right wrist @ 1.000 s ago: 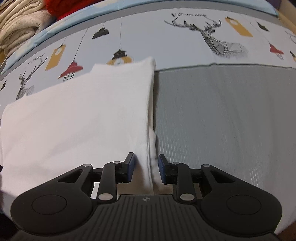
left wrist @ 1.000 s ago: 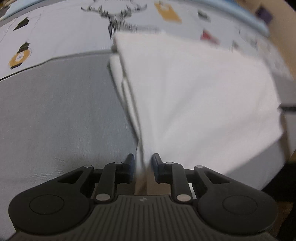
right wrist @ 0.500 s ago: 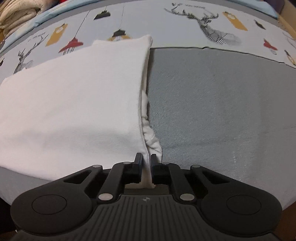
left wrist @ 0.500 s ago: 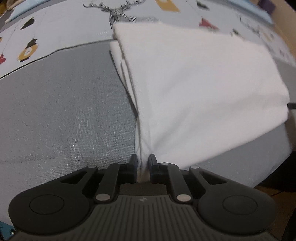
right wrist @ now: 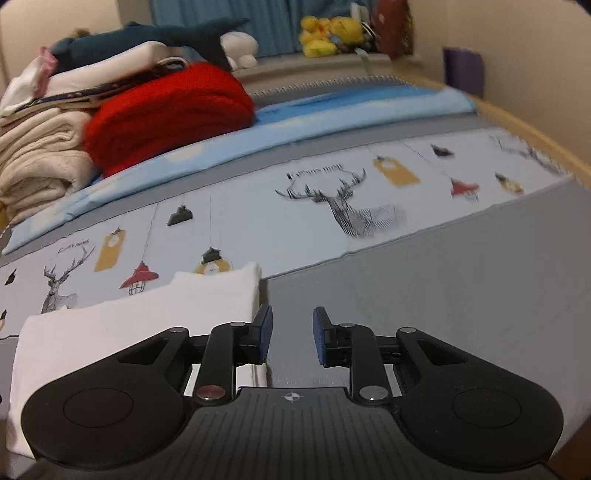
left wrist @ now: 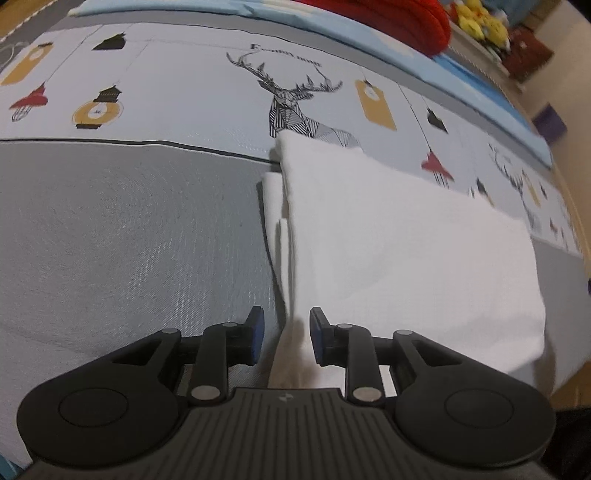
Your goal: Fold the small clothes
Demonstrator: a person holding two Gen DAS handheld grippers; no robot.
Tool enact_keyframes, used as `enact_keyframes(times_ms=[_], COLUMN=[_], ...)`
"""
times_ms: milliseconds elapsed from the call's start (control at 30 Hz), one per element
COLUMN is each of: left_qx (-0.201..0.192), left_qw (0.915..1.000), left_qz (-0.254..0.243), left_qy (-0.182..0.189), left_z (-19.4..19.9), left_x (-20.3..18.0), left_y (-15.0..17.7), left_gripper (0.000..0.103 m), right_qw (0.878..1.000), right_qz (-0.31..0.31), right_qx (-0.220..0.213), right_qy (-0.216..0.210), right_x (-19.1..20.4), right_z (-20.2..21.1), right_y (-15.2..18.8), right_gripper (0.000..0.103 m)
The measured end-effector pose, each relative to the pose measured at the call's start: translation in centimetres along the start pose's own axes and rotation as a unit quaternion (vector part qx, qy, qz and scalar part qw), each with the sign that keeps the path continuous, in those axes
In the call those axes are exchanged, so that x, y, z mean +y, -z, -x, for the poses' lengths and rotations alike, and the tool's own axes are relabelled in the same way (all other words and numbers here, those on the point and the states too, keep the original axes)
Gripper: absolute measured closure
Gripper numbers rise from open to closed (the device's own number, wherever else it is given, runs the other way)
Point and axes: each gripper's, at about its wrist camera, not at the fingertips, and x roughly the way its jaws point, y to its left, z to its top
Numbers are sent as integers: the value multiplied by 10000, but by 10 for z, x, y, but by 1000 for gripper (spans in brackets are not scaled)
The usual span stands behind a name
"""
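Note:
A folded white garment [left wrist: 399, 243] lies flat on the grey mat [left wrist: 129, 229]. In the left wrist view my left gripper [left wrist: 283, 334] is open, its jaws standing either side of the garment's near left edge without pinching it. In the right wrist view the same white garment [right wrist: 140, 325] lies to the left. My right gripper [right wrist: 291, 334] is open and empty, raised above the mat just right of the garment's right edge.
A printed cloth with deer and lamps [right wrist: 332, 206] covers the surface behind the mat. A red knit bundle [right wrist: 166, 114] and a stack of cream and white clothes [right wrist: 40, 147] sit at the back left. Plush toys [right wrist: 328, 33] line the far shelf.
Both grippers were shut on the garment's near corners half a second ago and have let go. The right gripper has lifted and tilted up; the garment now lies flat.

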Motion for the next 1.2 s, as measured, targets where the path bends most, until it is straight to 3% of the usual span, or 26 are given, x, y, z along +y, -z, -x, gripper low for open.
enact_keyframes(times_ms=[67,200,267,533,700,1000,1067,1133,1200], left_qx=[-2,-14,-19,198,369,476,459,440,411], left_qw=[9999,9997,9995,9975,9972,9968,9974,9983,9989], left_qz=[116,243,315,647,652,627,533,363,127], left_qy=[30,40,60,206,-81,-146,-161,-154,-165], left_z=[-3,-12,-16,-36,-51,-68,-69,-69,-69], left_x=[-3,-10,-12,-3,-4,-14,-17,-21,-26], left_y=[-4,-14,-18,-30,-31,-31,-30,-29,-27], left_gripper=[73,57,54,54,51,51,55,66,84], right_qw=[10000,9994,9988,9980,9983,9975,9974,9972,9969], right_qz=[70,298,449,573,500,532,520,539,576], right_qx=[15,140,141,136,118,228,240,246,253], right_qy=[14,64,124,235,271,396,429,453,465], right_x=[0,6,7,-4,-13,-13,-11,-8,-4], right_z=[-2,-6,-7,-5,-3,-10,-11,-12,-13], right_y=[1,4,4,5,4,4,5,6,6], right_gripper=[78,78,78,78,78,78,78,78,78])
